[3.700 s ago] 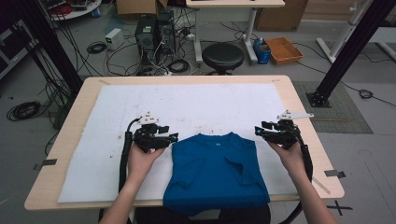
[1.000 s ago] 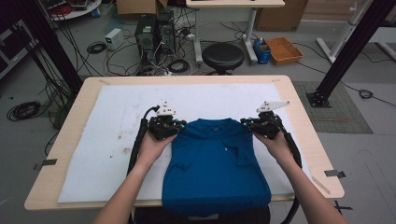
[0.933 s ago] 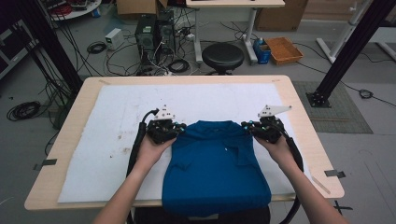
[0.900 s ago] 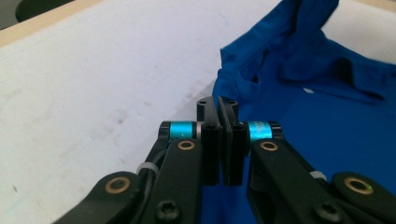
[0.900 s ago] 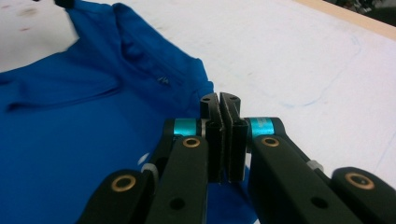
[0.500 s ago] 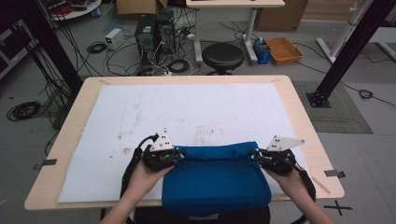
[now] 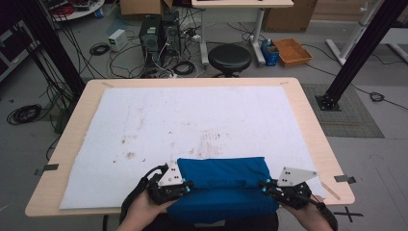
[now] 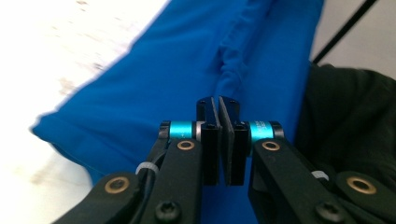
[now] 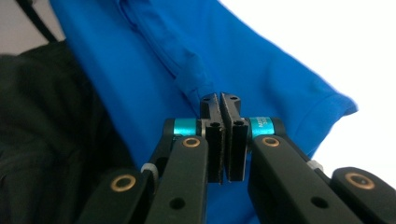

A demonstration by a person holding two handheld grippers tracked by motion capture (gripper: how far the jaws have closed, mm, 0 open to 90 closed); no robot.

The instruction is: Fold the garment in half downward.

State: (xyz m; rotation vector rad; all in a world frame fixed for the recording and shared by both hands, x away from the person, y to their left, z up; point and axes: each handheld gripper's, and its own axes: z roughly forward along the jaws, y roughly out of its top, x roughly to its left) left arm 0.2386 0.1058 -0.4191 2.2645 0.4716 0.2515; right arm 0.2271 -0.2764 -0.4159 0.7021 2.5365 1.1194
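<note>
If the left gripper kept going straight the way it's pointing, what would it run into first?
Most likely the blue shirt: the left gripper has its jaws shut and aims across the folded cloth, right at a ridge of fabric. How far above the cloth it rides is hard to judge.

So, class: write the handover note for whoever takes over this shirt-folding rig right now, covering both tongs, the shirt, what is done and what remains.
Left tongs: shut, pinching a blue fabric ridge at the shirt's left side.
Right tongs: shut, pinching fabric at its right side.
Blue shirt: at the near edge of the white mat, overhanging the table's near edge.
Done: the far part is folded over the near part, leaving a wide low bundle.
Left: probably release both sides, then smooth or fold again.
</note>
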